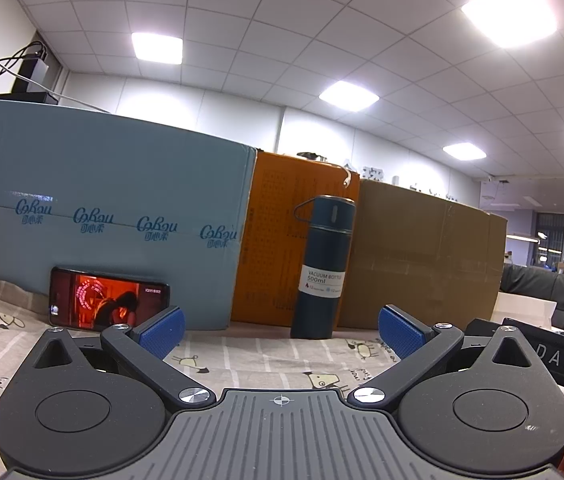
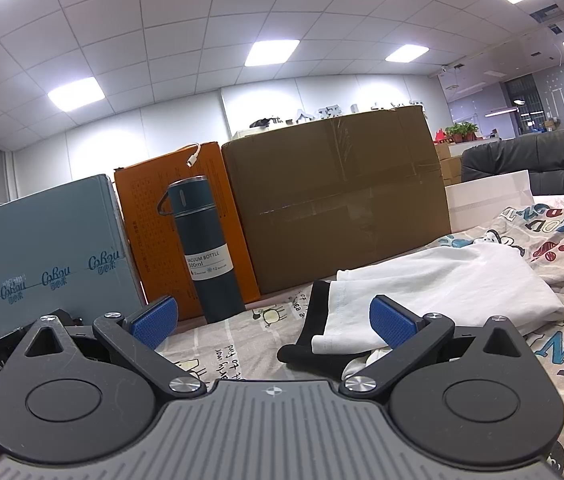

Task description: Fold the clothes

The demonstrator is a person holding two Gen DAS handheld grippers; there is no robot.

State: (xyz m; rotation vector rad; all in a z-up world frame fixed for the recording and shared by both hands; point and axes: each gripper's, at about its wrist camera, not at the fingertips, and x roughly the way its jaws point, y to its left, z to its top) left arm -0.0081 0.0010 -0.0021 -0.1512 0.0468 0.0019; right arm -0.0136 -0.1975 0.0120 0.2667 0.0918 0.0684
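While both grippers sit low over the patterned sheet (image 2: 553, 368), neither has cloth in it: left gripper (image 1: 280, 326) is spread wide w/ nothing between its blue pads, and right gripper (image 2: 272, 320) is spread just as wide, also empty. The clothes lie only in the right wrist view: a white garment (image 2: 441, 284) resting as a flat, compact bundle on the sheet, w/ a black piece (image 2: 313, 320) touching its near-left edge and partly under it. Right gripper's right pad sits just in front of that white edge; can't tell if it touches. Left view shows no clothing, only sheet, a phone (image 1: 108, 298) leaning on the blue box (image 1: 102, 200), and a vacuum bottle (image 1: 321, 268) standing by the orange box (image 1: 270, 240) and brown box (image 2: 333, 200). Judging the step: the white piece looks at least partly folded, so this fits either a pause between folds or a bundle already done, w/ the black piece maybe still loose. Any further grasp would need a pad under a single cloth edge, not the whole stack, and the bottle nearby could get knocked.
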